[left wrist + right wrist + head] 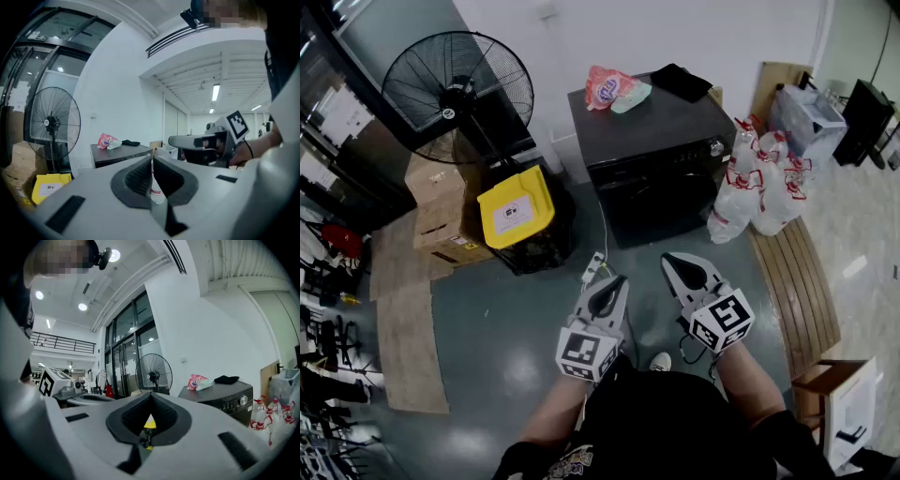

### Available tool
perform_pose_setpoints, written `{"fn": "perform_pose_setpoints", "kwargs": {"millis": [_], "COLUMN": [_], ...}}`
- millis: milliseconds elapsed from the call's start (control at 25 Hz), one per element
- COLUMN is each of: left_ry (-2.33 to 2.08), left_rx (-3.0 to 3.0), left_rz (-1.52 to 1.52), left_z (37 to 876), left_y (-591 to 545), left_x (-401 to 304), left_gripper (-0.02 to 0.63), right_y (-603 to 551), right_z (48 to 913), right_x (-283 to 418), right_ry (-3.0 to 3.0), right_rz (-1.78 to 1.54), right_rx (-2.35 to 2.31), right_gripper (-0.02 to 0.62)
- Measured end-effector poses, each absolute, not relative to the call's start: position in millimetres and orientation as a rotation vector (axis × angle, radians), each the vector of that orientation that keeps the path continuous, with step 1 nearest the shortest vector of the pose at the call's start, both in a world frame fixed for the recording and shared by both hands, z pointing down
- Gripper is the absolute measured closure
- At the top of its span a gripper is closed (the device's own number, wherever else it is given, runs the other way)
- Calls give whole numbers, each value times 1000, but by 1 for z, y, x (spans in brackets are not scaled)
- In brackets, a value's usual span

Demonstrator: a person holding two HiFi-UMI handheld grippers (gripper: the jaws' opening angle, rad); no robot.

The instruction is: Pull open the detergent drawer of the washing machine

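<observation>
We hold both tongs out in front of us above the grey floor, well short of the washing machine. The left tongs are closed, jaw against jaw, with nothing between them, and they tip slightly downward. The right tongs are closed too and empty. We hold them about level, near the left pair and a little further forward, and the two do not touch.

The washing machine is dark and stands against the white wall, its front turned toward us. In the right gripper view we see a row of small controls and a round knob on its upper front panel. We cannot pick out the detergent drawer in any view, and the machine's front looks flush.

On its top lie a pink bag, a pale green packet touching it, and a black cloth toward the back.

At the head view's left stand a black pedestal fan, a yellow-lidded bin and stacked cardboard boxes. On the machine's other side, clear plastic bags with red ties sit just beside it, at the end of a wooden bench. A white power strip lies on the floor between the machine and the left tongs.
</observation>
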State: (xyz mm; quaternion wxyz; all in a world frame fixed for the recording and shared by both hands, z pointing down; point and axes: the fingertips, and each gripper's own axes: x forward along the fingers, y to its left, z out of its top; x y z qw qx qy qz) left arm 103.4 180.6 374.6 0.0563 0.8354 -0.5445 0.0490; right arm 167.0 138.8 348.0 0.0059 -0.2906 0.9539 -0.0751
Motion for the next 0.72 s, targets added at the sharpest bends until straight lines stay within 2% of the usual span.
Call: {"fn": "perform_pose_setpoints", "kwargs": {"millis": [720], "left_ry": [-1677], "left_rx": [2522], "left_rz": [107], "left_z": [371], "left_y": [177], "left_x": [90], "left_gripper": [586], "right_y": [126], "right_z": [349], "right_x": [157], "right_ry": [2937], "right_rz": [-327], "right_rx": [-877], "right_gripper": [588]}}
